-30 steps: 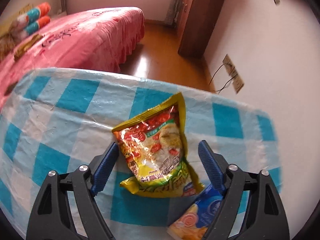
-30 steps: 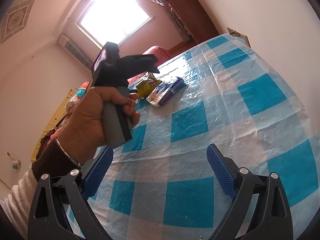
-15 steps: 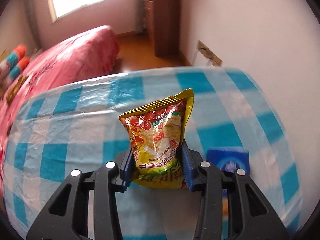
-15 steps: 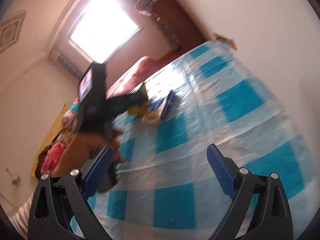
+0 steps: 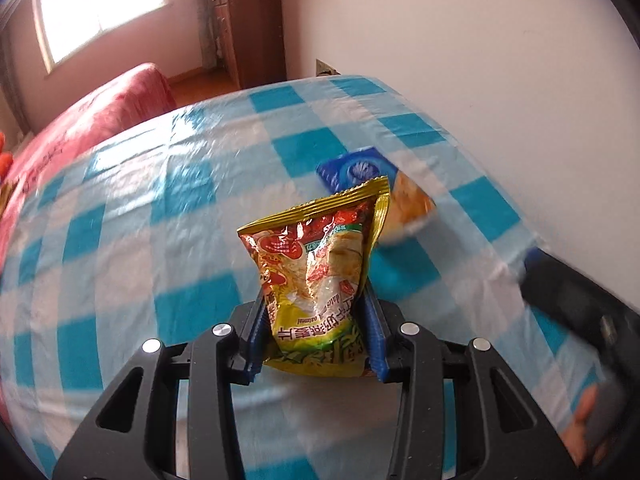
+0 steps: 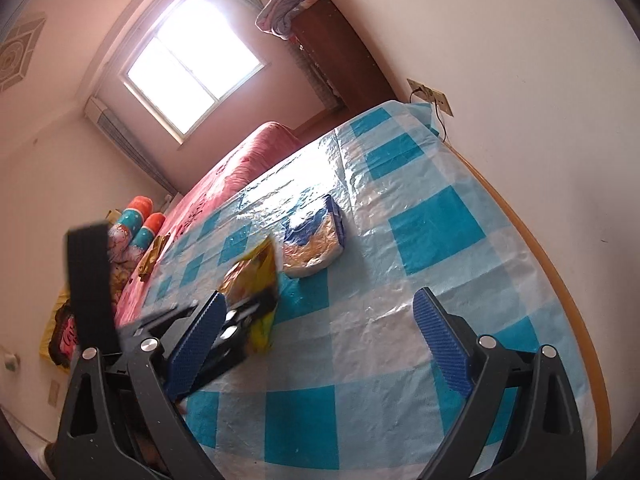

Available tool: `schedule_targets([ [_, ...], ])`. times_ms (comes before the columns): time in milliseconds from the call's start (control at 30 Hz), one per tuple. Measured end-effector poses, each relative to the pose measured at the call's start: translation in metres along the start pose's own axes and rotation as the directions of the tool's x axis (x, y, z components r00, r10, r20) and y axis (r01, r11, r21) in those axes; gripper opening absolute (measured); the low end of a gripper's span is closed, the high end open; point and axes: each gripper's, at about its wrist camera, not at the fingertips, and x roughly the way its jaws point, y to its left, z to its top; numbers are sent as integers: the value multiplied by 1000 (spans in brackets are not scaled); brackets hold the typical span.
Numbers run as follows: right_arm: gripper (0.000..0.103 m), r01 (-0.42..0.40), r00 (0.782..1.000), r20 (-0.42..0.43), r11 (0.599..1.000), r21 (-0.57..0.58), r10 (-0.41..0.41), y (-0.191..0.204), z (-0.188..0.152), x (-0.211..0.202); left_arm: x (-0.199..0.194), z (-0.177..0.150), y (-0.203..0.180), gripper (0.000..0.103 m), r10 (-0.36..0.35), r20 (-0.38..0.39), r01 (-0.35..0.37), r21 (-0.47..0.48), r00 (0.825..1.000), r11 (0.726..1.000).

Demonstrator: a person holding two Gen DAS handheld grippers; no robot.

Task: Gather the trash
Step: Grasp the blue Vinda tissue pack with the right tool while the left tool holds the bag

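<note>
Your left tool [image 5: 316,334] is clamped on the yellow snack bag [image 5: 316,280], lifted off the checked surface [image 5: 132,240], while your right tool [image 6: 316,344] gapes empty, leaving 1 blue packet [image 6: 314,246] farther right uncollected.

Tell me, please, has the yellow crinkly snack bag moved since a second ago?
Yes. The yellow crinkly snack bag, clamped in the left gripper, has been lifted off the checked tablecloth, away from the blue packet.

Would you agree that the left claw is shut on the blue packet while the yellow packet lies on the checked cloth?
Not quite: they are swapped. In the left wrist view the left claw is shut on the yellow packet, while the blue packet lies on the checked cloth.
</note>
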Motion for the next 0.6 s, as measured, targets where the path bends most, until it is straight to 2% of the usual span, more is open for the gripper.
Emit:
schedule_targets([
  [133, 93, 7, 1000, -18, 1000, 4, -7, -2, 4, 9, -14, -19, 3, 41, 9, 14, -9, -7, 1000, 1000],
  [367, 93, 94, 995, -16, 992, -82, -96, 10, 9, 24, -39, -48, 27, 38, -15, 23, 17, -60, 1000, 998],
  [467, 93, 93, 994, -39, 989, -116, -98, 19, 12, 37, -47, -60, 38, 38, -7, 26, 10, -80, 1000, 997],
  [533, 87, 92, 993, -61, 986, -139, -102, 25, 12, 47, -52, -68, 46, 38, -10, 25, 13, -100, 1000, 995],
  [600, 85, 107, 989, -81, 980, -167, -122, 32, 12, 55, -56, -74, 53, 38, -15, 28, 18, -116, 999, 993],
])
